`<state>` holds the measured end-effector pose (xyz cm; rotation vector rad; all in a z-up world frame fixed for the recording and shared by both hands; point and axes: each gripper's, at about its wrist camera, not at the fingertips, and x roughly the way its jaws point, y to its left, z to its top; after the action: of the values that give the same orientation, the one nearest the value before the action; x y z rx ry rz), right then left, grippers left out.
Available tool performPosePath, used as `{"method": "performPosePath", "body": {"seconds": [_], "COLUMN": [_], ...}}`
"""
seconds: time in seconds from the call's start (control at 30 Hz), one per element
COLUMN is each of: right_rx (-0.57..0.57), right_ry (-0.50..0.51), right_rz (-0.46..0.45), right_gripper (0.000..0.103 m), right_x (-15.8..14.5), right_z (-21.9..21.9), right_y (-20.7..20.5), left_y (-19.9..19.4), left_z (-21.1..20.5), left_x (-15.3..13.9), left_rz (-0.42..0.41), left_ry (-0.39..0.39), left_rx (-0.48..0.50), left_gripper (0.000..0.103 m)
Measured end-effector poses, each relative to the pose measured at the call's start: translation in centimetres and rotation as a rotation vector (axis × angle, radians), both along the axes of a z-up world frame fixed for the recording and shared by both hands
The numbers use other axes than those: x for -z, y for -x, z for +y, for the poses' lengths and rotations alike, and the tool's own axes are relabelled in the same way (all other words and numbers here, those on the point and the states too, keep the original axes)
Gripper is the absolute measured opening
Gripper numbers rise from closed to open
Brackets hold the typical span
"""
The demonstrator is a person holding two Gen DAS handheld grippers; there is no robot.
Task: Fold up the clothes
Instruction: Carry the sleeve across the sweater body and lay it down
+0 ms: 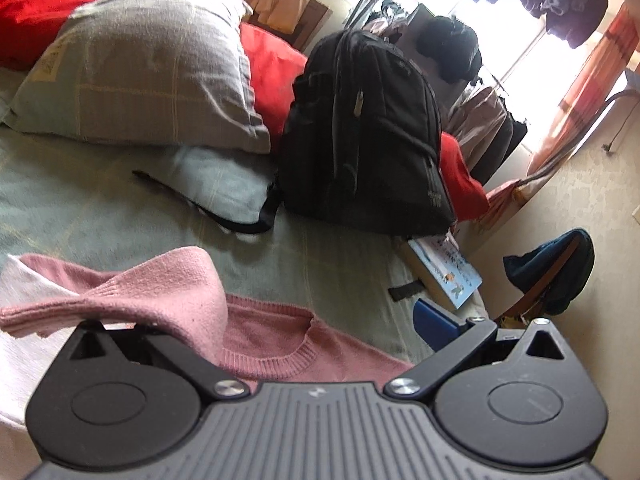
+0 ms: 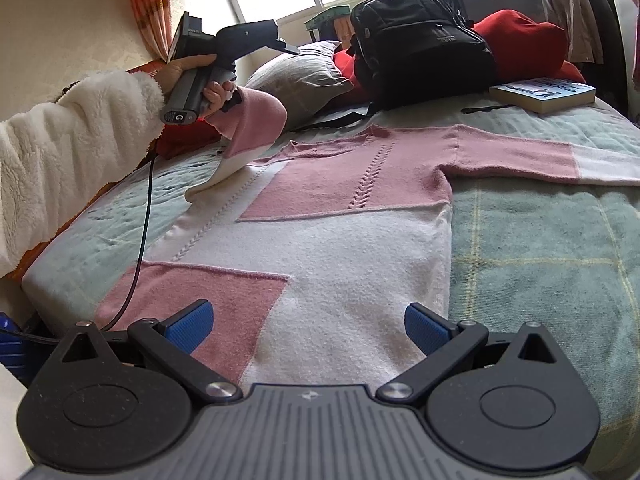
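Right wrist view: my left gripper (image 2: 236,92) lifts the sweater (image 2: 320,208) sleeve (image 2: 252,128), jaws apparently clamped; my right gripper (image 2: 308,330) hovers, jaws wide and empty.

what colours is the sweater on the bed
Pink and white blocks on the sweater, clearest in the right wrist view.

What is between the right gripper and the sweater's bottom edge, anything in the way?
Nothing visible. The right gripper hangs open just above the sweater hem; only bare knit shows between its fingers. The left gripper's black cable runs off to one side.
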<state>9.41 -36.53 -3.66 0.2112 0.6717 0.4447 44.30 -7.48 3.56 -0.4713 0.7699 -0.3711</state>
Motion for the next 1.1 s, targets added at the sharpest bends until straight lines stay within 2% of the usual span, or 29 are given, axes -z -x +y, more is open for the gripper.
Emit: {"method": "performPosePath", "body": {"seconds": [0.27, 0.53, 0.67, 0.87, 1.03, 1.1], "right_rx": [0.017, 0.028, 0.028, 0.021, 0.01, 0.009], "right_ry": [0.008, 0.039, 0.046, 0.059, 0.067, 0.067], "right_rz": [0.014, 0.024, 0.026, 0.025, 0.026, 0.026], "right_gripper": [0.103, 0.103, 0.103, 0.103, 0.103, 0.103], "right_x": [0.3, 0.3, 0.2, 0.0, -0.1, -0.1], "right_z": [0.1, 0.4, 0.6, 1.3, 1.8, 2.0], "right_y": [-0.1, -0.1, -0.1, -0.3, -0.2, -0.2], "left_y": [-0.3, 0.6, 1.8, 3.4, 4.5, 4.6], "left_z": [-1.7, -3.7, -4.0, -3.1, -1.1, -0.5], "left_x": [3.1, 6.7, 8.1, 9.2, 9.4, 9.4], "left_rz": [0.06, 0.153, 0.173, 0.193, 0.199, 0.197], "left_ry": [-0.019, -0.04, -0.053, -0.017, 0.066, 0.075], "left_rx": [0.024, 0.129, 0.176, 0.224, 0.203, 0.188], "left_gripper": [0.102, 0.102, 0.102, 0.102, 0.102, 0.102]}}
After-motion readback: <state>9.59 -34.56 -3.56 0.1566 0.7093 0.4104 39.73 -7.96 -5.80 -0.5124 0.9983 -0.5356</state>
